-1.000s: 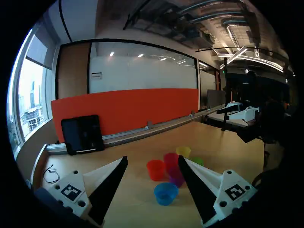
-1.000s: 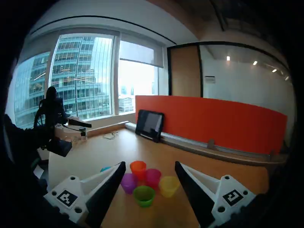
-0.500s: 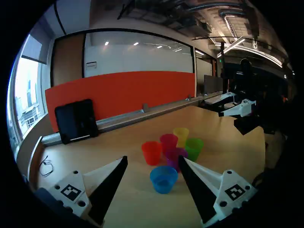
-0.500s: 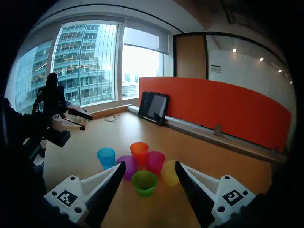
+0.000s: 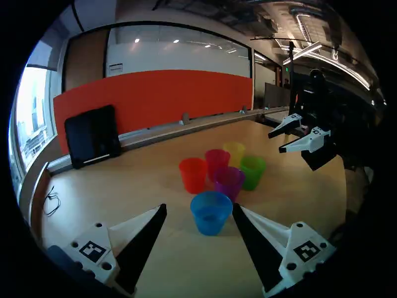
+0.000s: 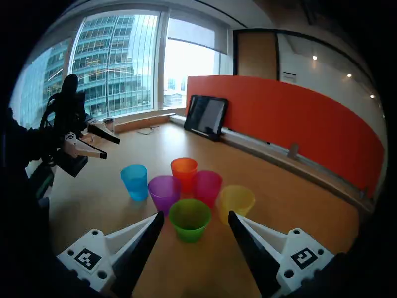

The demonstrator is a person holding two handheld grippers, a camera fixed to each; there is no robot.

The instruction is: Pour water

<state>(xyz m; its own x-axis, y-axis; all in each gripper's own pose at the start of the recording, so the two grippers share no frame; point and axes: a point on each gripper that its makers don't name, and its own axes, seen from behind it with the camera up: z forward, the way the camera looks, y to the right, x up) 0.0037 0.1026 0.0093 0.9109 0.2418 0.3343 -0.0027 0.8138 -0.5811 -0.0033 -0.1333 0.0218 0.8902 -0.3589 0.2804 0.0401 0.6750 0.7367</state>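
Pale wooden table [image 5: 124, 188] in a glass-walled office, an orange partition [image 5: 149, 94] along its far edge: six plastic cups stand clustered around a purple cup [image 5: 228, 181]. The left gripper [image 5: 198, 206] hangs spread wide and empty, its fingers framing the blue cup [image 5: 211, 218], which stands a little apart from the purple cup on the side away from the partition. The right gripper [image 6: 194, 213], equally wide and holding nothing, frames the green cup [image 6: 189, 218], just beside the purple cup. Orange [image 6: 184, 171], pink [image 6: 207, 186] and yellow [image 6: 236, 201] cups sit on the purple cup's partition side. Whether any cup holds water cannot be told. The step looks like the reach before the grasp. Done well, each gripper would centre its cup, close on the mid-wall below the rim, squeeze lightly since thin plastic likely flexes, and lift upright without nudging the purple cup.
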